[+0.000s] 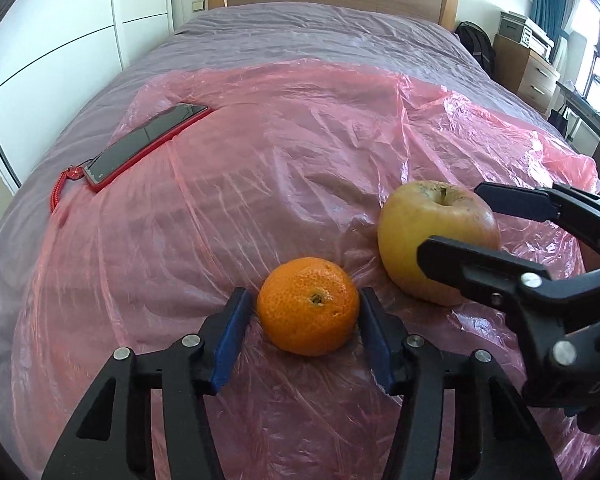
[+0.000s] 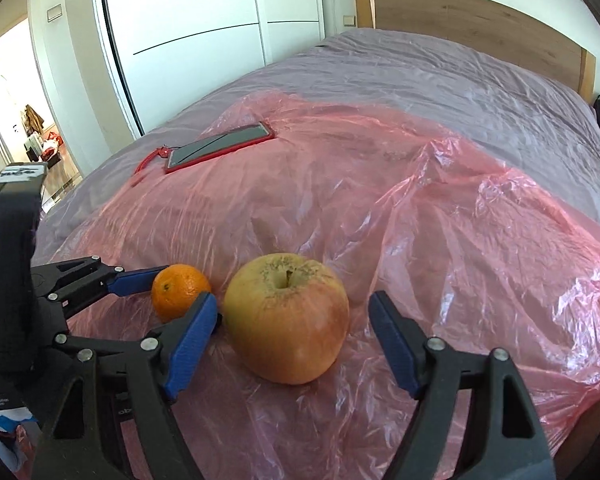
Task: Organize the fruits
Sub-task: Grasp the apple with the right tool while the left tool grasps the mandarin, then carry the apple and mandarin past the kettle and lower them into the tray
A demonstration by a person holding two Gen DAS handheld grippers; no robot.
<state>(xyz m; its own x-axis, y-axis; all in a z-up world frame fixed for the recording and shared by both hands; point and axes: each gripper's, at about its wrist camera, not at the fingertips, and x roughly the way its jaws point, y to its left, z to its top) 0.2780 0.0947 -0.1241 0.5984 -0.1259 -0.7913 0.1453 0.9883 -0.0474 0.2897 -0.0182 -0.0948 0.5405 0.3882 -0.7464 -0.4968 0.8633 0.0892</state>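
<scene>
item: small round orange mandarin with pebbled, dimpled rind (image 1: 308, 306), resting on a crinkled, translucent pink plastic sheet (image 1: 260, 168) spread over a grey-purple bed cover (image 1: 300, 32). the left gripper (image 1: 305, 336) brackets it, blue-padded fingers (image 1: 232, 340) parted to either side; the right-hand pad looks to be touching the rind and the left one just clear, though the view is too oblique to be sure. nothing is lifted.

item: large yellow-green apple with a red blush and russeted stem hollow (image 2: 286, 318), upright, just beside the mandarin on the same sheet. the right gripper (image 2: 294, 338) is wide open around it, gaps on both sides, gripping nothing.

item: black smartphone in a red case with a red wrist cord (image 1: 148, 144), flat, well apart at the sheet's far edge.

risks, as judged:
- slick film over soft bedding; a closing pad could snag and drag the sheet, rolling either fruit.
- both fruits are round and smooth; an off-centre squeeze could squirt one out sideways.
- the two grippers sit close together between the fruits; inner fingers may collide.
- a hard pinch may bruise the apple or split the mandarin's loose rind.
</scene>
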